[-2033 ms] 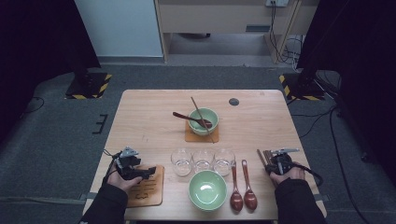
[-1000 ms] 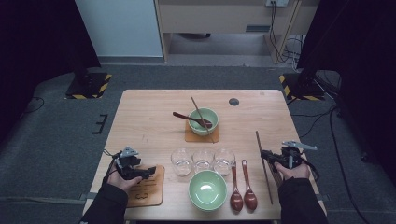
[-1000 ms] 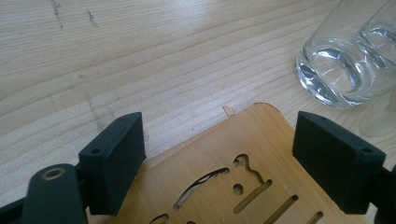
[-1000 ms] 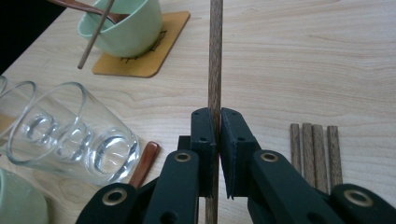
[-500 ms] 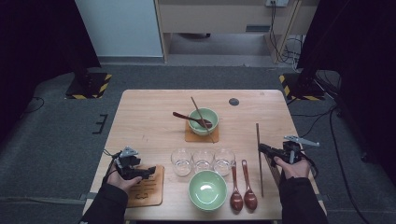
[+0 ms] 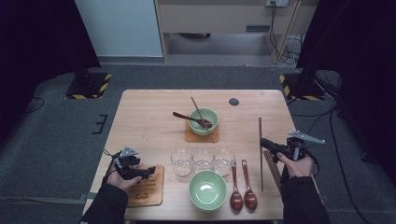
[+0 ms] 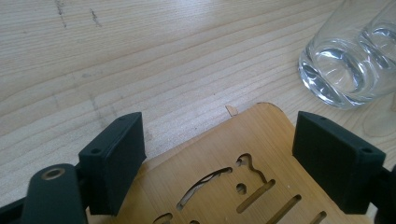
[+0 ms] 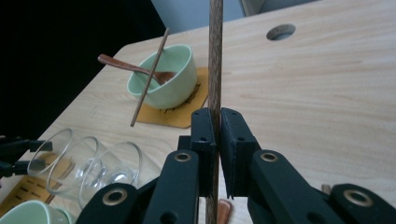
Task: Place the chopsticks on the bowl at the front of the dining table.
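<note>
Right gripper (image 6: 266, 143) was clamped on a dark chopstick (image 6: 260, 154), held over the table's (image 6: 149, 116) right side.
Left gripper (image 6: 148, 170) sat released above the wooden coaster (image 6: 147, 191), nothing between its jaws; three glasses (image 6: 203, 160) stood just beside it, and a second chopstick (image 6: 272, 169) lay near my right hand.

Wooden table (image 6: 149, 116) with two green bowls, one near the front edge (image 6: 207, 189) and one toward the far edge (image 6: 204, 121); three clear glasses (image 6: 202, 160) in a row; three wooden spoons, two at the front edge (image 6: 243, 186); three chopsticks; two wooden coasters (image 6: 147, 186); two grippers.
</note>
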The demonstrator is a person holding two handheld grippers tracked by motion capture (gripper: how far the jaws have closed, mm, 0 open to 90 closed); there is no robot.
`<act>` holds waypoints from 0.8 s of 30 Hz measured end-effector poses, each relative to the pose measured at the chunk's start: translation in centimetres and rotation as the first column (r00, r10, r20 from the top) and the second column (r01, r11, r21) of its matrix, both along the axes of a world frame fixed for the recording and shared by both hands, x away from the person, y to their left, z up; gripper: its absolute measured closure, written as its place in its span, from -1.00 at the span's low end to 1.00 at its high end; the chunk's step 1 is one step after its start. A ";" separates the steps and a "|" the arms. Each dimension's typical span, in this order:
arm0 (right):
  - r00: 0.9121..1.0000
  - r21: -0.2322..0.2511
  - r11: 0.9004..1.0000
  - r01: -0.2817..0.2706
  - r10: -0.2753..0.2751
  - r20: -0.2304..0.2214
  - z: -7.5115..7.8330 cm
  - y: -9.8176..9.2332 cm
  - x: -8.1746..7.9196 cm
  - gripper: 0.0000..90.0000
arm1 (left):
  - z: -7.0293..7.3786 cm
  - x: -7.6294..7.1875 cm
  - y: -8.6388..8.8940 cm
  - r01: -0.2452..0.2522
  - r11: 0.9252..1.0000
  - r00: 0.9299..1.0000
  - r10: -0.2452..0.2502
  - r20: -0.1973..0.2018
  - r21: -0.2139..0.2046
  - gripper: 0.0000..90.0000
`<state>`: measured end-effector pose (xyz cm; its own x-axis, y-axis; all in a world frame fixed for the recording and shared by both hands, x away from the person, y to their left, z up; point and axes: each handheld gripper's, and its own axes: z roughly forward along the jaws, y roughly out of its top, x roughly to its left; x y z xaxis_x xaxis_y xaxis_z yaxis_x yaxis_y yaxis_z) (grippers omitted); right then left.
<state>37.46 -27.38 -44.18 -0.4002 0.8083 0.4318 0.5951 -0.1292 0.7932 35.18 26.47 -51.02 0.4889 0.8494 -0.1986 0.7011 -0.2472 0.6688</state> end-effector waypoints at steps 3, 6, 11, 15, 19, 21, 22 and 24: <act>1.000 0.001 1.000 -0.001 0.001 0.015 0.6 0.0 0.3 0.88 | 0.0 0.0 0.0 -0.002 1.000 1.000 0.002 0.001 0.000 -0.63; 0.999 0.003 1.000 0.000 0.000 0.035 1.4 0.2 0.7 0.88 | 0.0 0.0 0.0 -0.002 1.000 1.000 0.002 0.001 0.000 -0.63; 0.998 0.013 1.000 -0.001 0.001 0.067 2.8 0.6 1.3 0.88 | 0.0 0.0 0.0 -0.002 1.000 1.000 0.002 0.001 0.000 -0.63; 0.995 0.011 1.000 0.003 -0.004 0.103 3.9 1.1 1.9 0.88 | 0.0 0.0 0.1 -0.003 1.000 1.000 0.003 0.001 -0.001 -0.63; 0.992 0.020 1.000 -0.002 -0.001 0.127 5.1 1.7 2.6 0.88 | 0.0 0.0 0.1 -0.005 1.000 1.000 0.005 0.000 -0.002 -0.63; 0.990 0.021 1.000 -0.003 0.000 0.141 5.7 1.9 3.0 0.88 | 0.0 0.0 0.1 -0.005 1.000 1.000 0.005 0.001 -0.002 -0.63; 0.989 0.024 1.000 -0.005 0.001 0.145 5.9 2.1 3.2 0.88 | 0.0 0.0 0.1 -0.006 1.000 1.000 0.006 0.001 -0.002 -0.63; 0.988 0.029 1.000 -0.005 0.001 0.156 6.4 2.4 3.6 0.88 | 0.0 0.0 0.1 -0.006 1.000 1.000 0.006 0.000 -0.001 -0.63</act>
